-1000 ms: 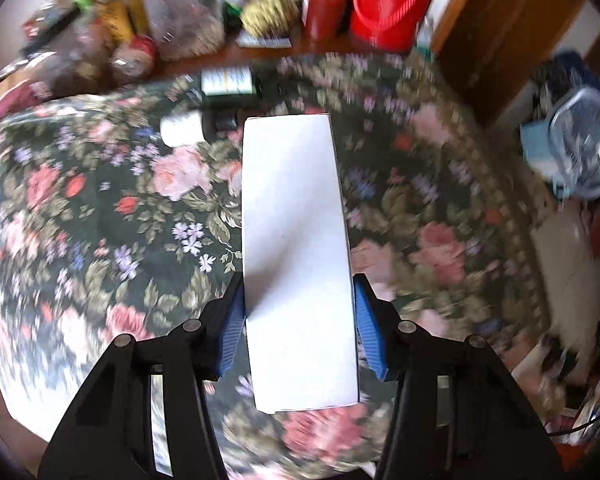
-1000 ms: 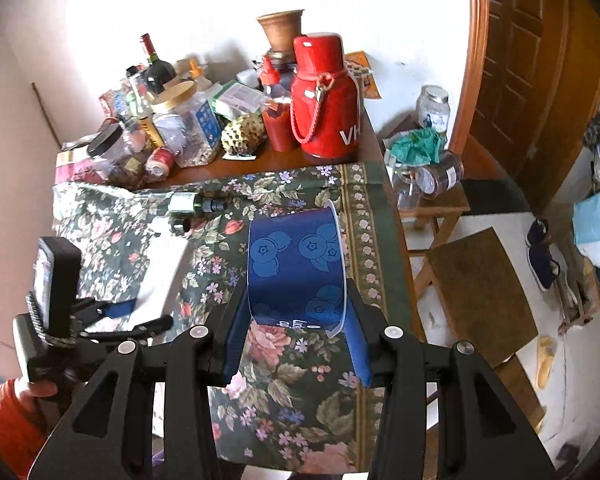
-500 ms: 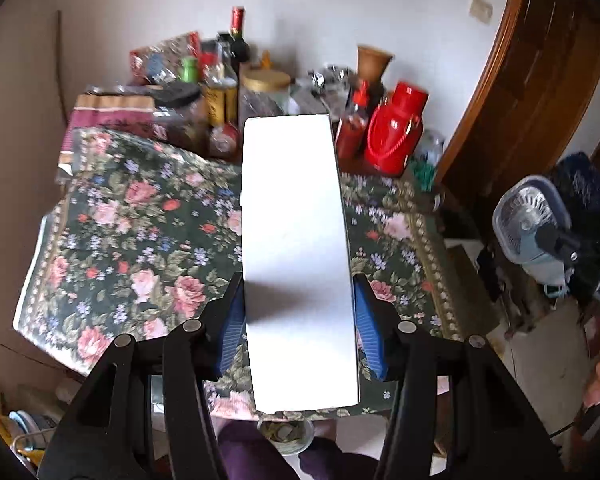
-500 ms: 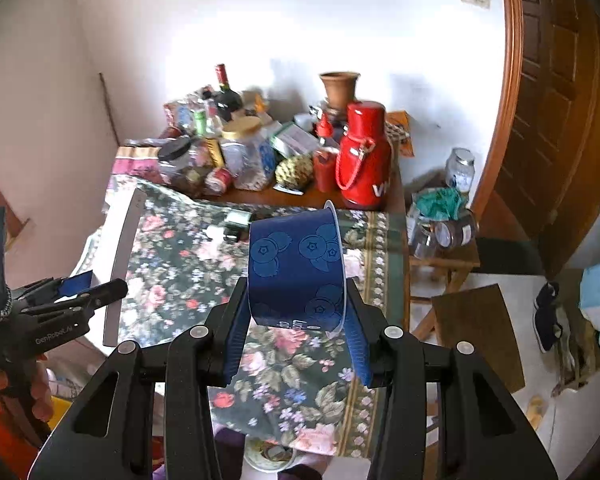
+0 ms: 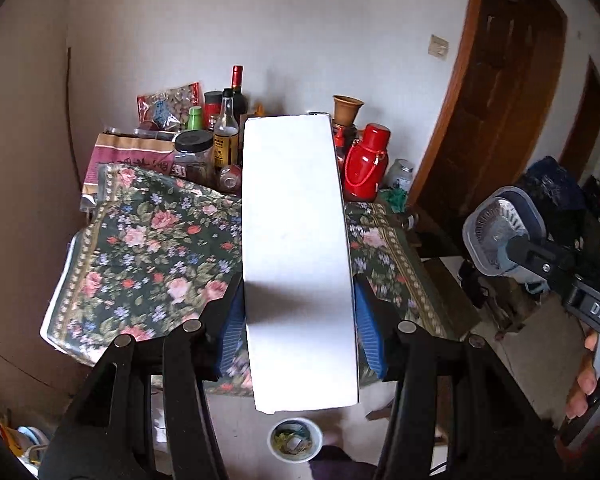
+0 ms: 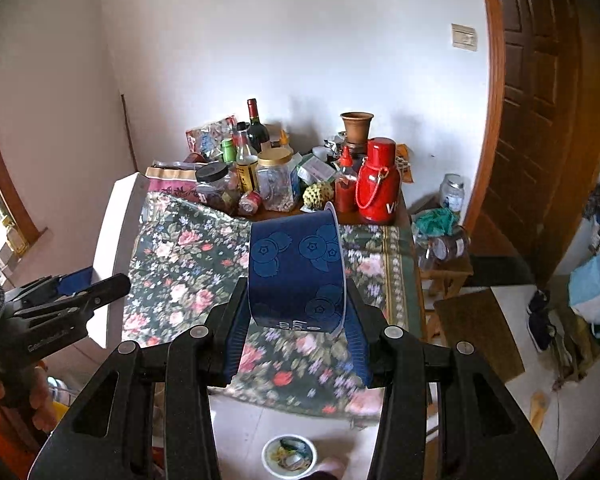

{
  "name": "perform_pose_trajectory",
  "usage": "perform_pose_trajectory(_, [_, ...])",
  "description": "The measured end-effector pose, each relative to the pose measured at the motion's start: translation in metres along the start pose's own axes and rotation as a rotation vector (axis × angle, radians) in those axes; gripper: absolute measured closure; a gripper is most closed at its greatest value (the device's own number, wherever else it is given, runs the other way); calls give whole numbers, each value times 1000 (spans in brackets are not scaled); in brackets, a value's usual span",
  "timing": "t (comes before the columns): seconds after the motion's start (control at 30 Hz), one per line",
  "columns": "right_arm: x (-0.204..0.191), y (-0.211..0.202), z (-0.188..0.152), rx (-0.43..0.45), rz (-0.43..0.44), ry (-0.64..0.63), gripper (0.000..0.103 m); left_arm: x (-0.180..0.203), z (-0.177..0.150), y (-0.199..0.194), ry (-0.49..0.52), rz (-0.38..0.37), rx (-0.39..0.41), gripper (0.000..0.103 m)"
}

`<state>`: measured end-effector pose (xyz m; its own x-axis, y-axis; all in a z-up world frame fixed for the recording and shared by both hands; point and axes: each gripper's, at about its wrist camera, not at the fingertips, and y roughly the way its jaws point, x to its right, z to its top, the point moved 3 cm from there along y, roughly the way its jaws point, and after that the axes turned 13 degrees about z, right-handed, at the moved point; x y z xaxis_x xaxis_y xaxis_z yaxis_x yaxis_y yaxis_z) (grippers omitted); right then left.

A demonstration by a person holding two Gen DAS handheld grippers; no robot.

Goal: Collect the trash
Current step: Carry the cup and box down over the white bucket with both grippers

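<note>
My left gripper [image 5: 299,330] is shut on a long white carton [image 5: 296,248], held lengthwise and raised well above the floral tablecloth [image 5: 160,248]. The same carton [image 6: 120,240] and the left gripper [image 6: 80,288] show at the left of the right wrist view. My right gripper [image 6: 298,326] is shut on a dark blue cup printed with blueberries [image 6: 298,272], its white rim pointing away from me. On the floor below stands a white bowl with scraps [image 5: 295,439], also seen as the bowl [image 6: 289,456] under the right gripper.
Bottles, jars and a red thermos [image 6: 377,184] crowd the table's far end by the wall. A small stool with jars [image 6: 444,248] stands right of the table, near a wooden door [image 6: 540,120]. A fan [image 5: 500,236], shoes and clutter lie at the right.
Both grippers have risen and pulled back from the table with their loads still held. The whole table, the wall and the floor bowl have come into view.
</note>
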<state>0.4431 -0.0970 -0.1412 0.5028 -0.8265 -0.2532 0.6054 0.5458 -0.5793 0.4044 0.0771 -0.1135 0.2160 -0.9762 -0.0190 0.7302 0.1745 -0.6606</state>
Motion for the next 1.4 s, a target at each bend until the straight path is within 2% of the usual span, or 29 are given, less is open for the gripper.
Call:
perform_pose_trajectory(0.3, [-73, -38, -59, 20, -14, 58, 63, -57, -68, -74, 46, -16, 12, 52])
perform_pose_trajectory(0.47, [-100, -50, -88, -18, -19, 88, 63, -68, -95, -92, 65, -45, -24, 52])
perform_pose_trajectory(0.7, [-100, -48, -115, -86, -18, 128, 63, -63, -123, -92, 100, -70, -94, 52])
perform_pose_trajectory(0.9, [-76, -30, -131, -137, -8, 153, 64, -43, -155, -60, 152, -71, -190, 52])
perform_pose_trajectory(1.13, [-32, 12, -161, -226, 7, 154, 70, -8, -205, 8, 158, -72, -321, 52])
perform_pose_trajectory(1.17, [-25, 22, -169, -247, 10, 151, 72, -5, -211, 15, 158, -67, -330, 52])
perform_pose_trajectory(1.2, [-19, 32, -178, -270, 16, 149, 80, -1, -222, 31, 152, -61, -350, 52])
perform_pose_trajectory(1.23, [-14, 44, -187, -296, 26, 148, 94, 1, -230, 40, 145, -57, -365, 52])
perform_pose_trajectory(1.4, [13, 108, -251, -429, 64, 154, 96, 6, -282, 96, 100, -26, -448, 52])
